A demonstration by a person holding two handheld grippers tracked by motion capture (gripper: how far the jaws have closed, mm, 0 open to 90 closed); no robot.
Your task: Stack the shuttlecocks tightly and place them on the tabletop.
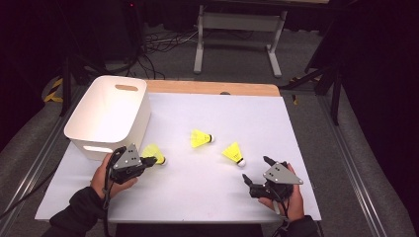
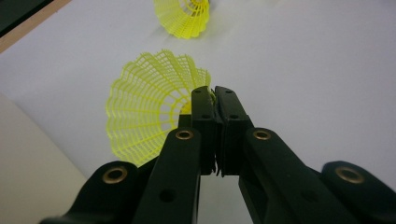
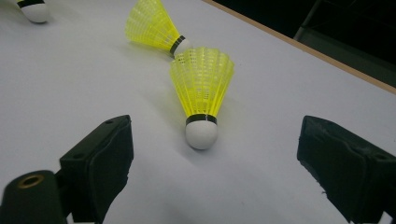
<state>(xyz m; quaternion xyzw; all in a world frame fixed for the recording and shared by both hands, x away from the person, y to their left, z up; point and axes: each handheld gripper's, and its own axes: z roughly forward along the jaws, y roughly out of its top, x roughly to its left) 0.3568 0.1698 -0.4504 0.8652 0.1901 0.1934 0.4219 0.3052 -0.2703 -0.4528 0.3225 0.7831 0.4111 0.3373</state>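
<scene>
Over by the white bin (image 1: 106,116), one shuttlecock is pinched.

Left gripper (image 2: 215,100) has its jaws closed tight on the rim of a yellow shuttlecock (image 2: 149,107) lying on the bench (image 1: 207,192); right gripper (image 3: 210,158) sits wide open, holding nothing, with a second shuttlecock (image 3: 201,91) just ahead of it and a third shuttlecock (image 1: 200,138) between.
</scene>
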